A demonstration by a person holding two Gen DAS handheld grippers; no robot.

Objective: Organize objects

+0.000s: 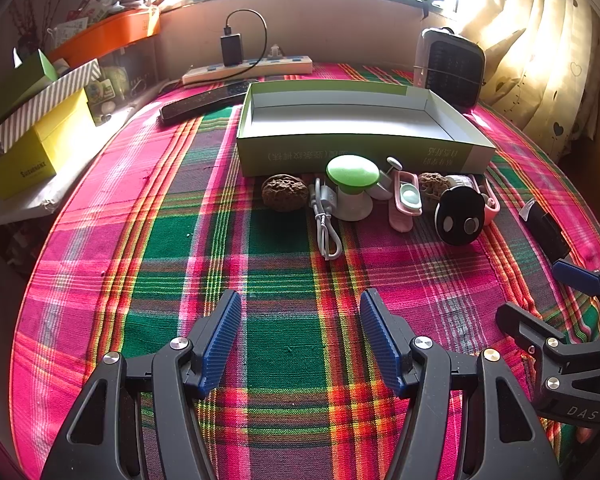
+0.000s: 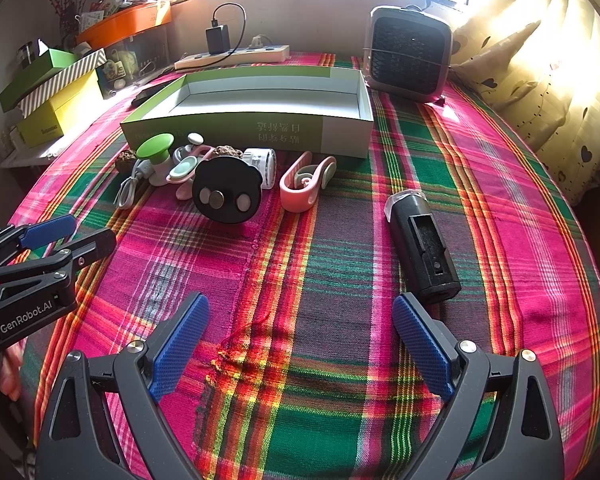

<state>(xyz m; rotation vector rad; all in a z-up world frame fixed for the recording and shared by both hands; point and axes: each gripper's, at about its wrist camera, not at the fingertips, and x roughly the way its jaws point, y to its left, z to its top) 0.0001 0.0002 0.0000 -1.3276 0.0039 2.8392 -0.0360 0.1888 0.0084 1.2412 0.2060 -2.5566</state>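
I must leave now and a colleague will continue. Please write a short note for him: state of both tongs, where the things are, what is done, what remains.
Left tongs: open, empty, above the cloth.
Right tongs: open, empty, near the black torch.
Box: open, nothing in it.
In front of the box, in a row: walnut, cable, green knob, black disc, pink clip. The torch lies apart, to the right.
Done: nothing is in the box.
Left: put every small thing into the box.

Our right gripper hangs agape over the plaid cloth. Black cylinder just ahead; green box beyond the clutter.
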